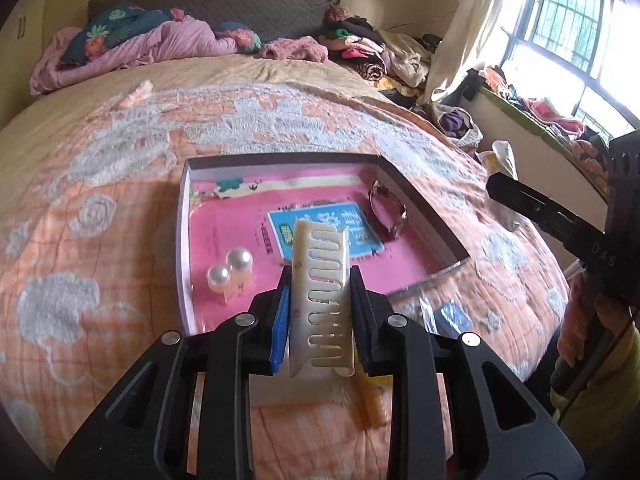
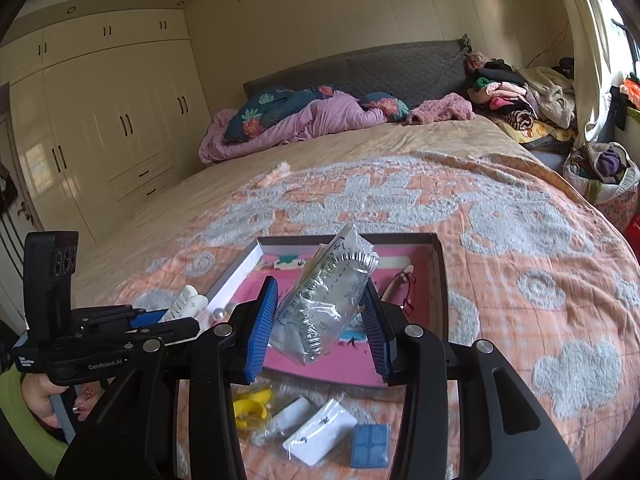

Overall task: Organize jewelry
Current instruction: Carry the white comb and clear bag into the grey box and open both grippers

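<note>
A shallow box point(image 1: 183, 216) with a pink lining lies on the bed; it also shows in the right wrist view point(image 2: 439, 280). Inside it are a pearl hair clip point(image 1: 230, 270) at the left and a rose-gold bracelet point(image 1: 386, 210) at the right. My left gripper point(image 1: 320, 280) is shut on a cream comb-like hair clip point(image 1: 324, 296), held above the box's near edge. My right gripper point(image 2: 320, 312) is shut on a clear plastic packet holding a silver bracelet point(image 2: 332, 300), held above the box. The left gripper point(image 2: 176, 312) shows at the left of the right wrist view.
On the quilt in front of the box lie a yellow clip point(image 2: 252, 404), white cards in plastic bags point(image 2: 320, 432) and a small blue square packet point(image 2: 370, 446). Pillows and a pink duvet point(image 2: 300, 120) lie at the headboard. Piled clothes point(image 2: 516, 96) sit at the right.
</note>
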